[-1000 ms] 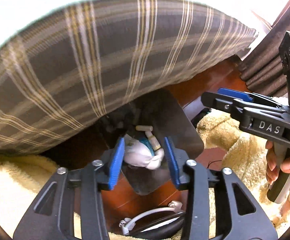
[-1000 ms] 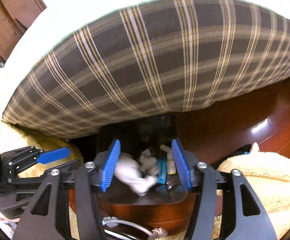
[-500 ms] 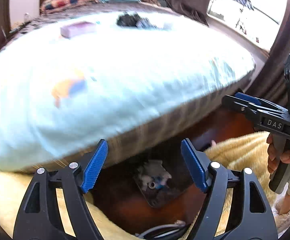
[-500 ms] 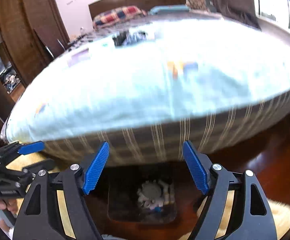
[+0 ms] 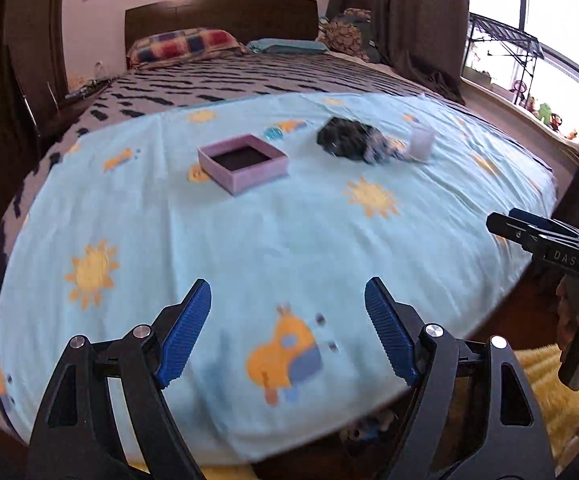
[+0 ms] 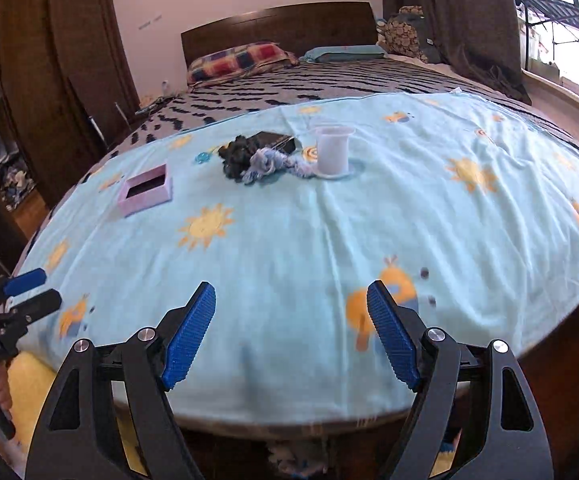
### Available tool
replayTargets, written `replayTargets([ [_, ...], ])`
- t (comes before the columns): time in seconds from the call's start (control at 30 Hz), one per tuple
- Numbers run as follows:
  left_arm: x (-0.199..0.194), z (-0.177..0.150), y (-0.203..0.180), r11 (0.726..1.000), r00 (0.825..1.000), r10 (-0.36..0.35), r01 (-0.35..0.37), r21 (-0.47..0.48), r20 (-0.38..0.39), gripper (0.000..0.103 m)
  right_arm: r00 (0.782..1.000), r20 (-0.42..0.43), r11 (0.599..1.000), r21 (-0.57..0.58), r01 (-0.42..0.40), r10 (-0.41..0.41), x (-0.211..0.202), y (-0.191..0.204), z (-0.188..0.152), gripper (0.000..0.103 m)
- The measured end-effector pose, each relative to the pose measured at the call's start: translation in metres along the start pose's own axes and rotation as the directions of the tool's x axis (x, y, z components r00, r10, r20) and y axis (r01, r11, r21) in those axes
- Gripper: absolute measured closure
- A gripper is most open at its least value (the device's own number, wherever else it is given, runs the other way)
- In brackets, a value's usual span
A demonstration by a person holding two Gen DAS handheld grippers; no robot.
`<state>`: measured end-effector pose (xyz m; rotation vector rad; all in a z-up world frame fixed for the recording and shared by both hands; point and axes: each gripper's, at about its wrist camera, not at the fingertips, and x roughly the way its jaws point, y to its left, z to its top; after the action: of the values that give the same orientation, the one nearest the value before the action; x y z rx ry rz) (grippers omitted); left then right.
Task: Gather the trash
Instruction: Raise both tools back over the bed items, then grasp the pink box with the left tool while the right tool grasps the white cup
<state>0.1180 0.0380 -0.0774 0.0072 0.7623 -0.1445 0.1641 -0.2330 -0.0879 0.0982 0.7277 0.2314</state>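
Observation:
On the light blue bed sheet (image 5: 249, 232) lie a pink open box (image 5: 242, 162), a dark crumpled bundle with a blue-white rope (image 5: 355, 142), and a translucent plastic cup (image 5: 421, 142). They show in the right wrist view too: the box (image 6: 146, 190), the bundle (image 6: 257, 156), the cup (image 6: 332, 152). My left gripper (image 5: 287, 332) is open and empty above the bed's near edge. My right gripper (image 6: 289, 332) is open and empty too. The trash bin (image 5: 365, 432) with its white litter peeks out below the bed edge.
A dark wardrobe (image 6: 49, 80) stands at left, brown curtains (image 5: 401, 20) and a window at right. Pillows (image 5: 181, 46) lie by the headboard. A yellow fluffy rug (image 5: 549, 392) covers the floor by the bed.
Both grippers rose from the bin on the floor to above the bed edge. Both opened and dropped the white trash into the bin.

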Motion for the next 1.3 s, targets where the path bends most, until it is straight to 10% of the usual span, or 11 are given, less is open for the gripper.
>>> replayTargets([
  [0.77,0.132,0.111,0.076,0.961,0.981,0.156,-0.177,-0.212,-0.113,0.04,0.997,-0.015,0.99,0.122,0.073,-0.071,0.128,-0.025,0.102,0.031],
  [1.0,0.156,0.11,0.079,0.964,0.977,0.111,-0.15,-0.221,-0.183,0.072,0.996,-0.053,0.987,0.134,0.083,-0.077,0.138,-0.03,0.107,0.068],
  [1.13,0.151,0.111,0.076,0.969,0.977,0.107,-0.144,-0.201,-0.183,0.102,0.997,-0.042,0.987,0.141,0.076,-0.071,0.132,-0.033,0.107,0.068],
  [1.3,0.133,0.11,0.07,0.978,0.982,0.1,-0.126,-0.165,-0.158,0.103,0.999,0.007,0.992,0.117,0.036,-0.037,0.102,-0.032,0.105,0.068],
])
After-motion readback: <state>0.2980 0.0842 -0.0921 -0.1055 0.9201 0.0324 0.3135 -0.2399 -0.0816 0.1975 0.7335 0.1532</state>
